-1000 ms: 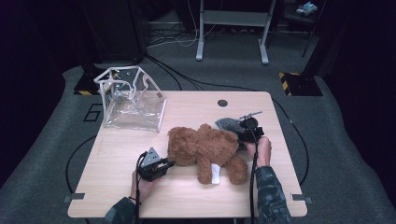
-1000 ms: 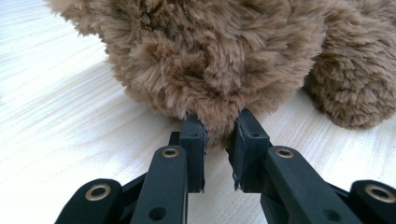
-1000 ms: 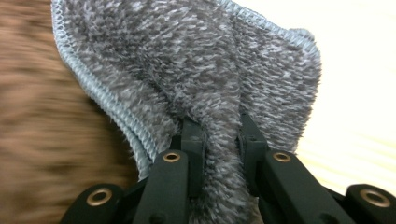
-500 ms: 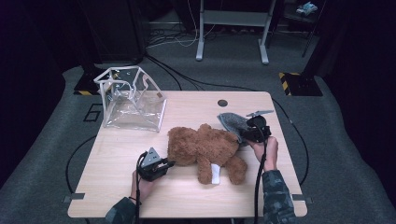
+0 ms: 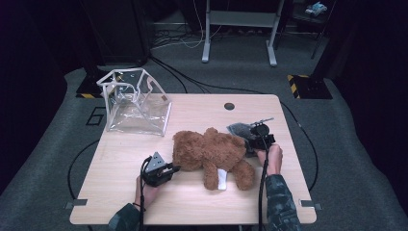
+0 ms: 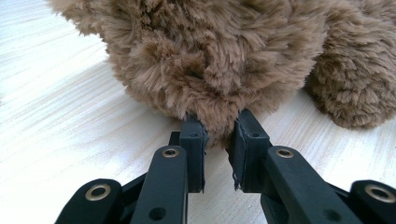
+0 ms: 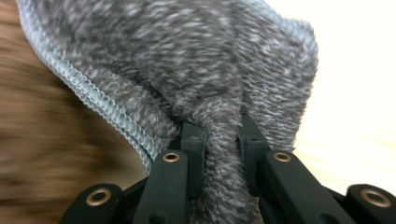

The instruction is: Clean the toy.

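Right gripper dropped lower, pinching grey cloth beside teddy bear.

Tabletop brightly lit, dark surroundings, right gripper view motion-blurred at left, overexposed at right

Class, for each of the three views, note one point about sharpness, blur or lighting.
High view: lit table, dark surroundings. Left gripper view: teddy bear fur crisp. Right gripper view: grey cloth fairly sharp, the brown at left smeared by blur, table washed out at right.
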Tool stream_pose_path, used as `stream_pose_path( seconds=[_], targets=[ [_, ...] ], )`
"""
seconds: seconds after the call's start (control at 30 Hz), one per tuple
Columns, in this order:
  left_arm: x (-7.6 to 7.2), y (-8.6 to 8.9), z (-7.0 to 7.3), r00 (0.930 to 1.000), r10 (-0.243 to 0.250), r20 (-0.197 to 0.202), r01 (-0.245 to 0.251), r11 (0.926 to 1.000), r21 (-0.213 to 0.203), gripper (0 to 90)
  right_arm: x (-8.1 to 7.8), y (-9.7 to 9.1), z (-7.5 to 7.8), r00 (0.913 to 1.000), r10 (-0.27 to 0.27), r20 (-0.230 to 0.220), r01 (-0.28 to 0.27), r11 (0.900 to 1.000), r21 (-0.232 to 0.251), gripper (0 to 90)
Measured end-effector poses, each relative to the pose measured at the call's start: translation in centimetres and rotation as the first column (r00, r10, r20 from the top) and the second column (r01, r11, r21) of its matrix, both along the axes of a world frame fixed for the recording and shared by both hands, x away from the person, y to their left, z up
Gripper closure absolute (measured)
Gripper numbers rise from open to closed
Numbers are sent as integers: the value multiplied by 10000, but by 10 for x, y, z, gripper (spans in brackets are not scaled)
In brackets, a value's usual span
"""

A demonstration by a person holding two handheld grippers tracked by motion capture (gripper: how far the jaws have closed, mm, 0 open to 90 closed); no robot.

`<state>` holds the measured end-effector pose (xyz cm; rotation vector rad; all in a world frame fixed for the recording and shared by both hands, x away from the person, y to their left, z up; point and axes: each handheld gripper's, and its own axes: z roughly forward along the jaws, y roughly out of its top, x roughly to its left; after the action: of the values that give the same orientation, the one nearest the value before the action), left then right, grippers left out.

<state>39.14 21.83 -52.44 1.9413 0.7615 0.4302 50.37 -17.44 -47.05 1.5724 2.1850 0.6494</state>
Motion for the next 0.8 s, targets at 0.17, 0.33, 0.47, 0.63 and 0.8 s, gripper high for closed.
stream_pose_path(
  seconds=[0.17,0.33,0.47,0.63,0.8],
  targets=[
    [0,0,0,10000,-9,-34,9,10000,-25,764,-4,-23,1,9982,-596,-74,599,9974,404,774],
    [0,0,0,10000,16,1,-16,10000,-4,764,-23,-19,29,9980,-214,597,149,9941,1075,774],
    [-1,0,0,9999,-2,-107,2,10000,-31,764,-32,-2,44,9936,611,947,-718,9908,1147,774],
    [0,0,0,10000,8,-62,-8,10000,-3,764,-24,19,27,9946,979,349,-1002,9922,740,774],
    [0,0,0,10000,-6,-69,6,10000,-34,763,-7,14,0,9972,725,-201,-699,9915,1102,773]
  ],
)
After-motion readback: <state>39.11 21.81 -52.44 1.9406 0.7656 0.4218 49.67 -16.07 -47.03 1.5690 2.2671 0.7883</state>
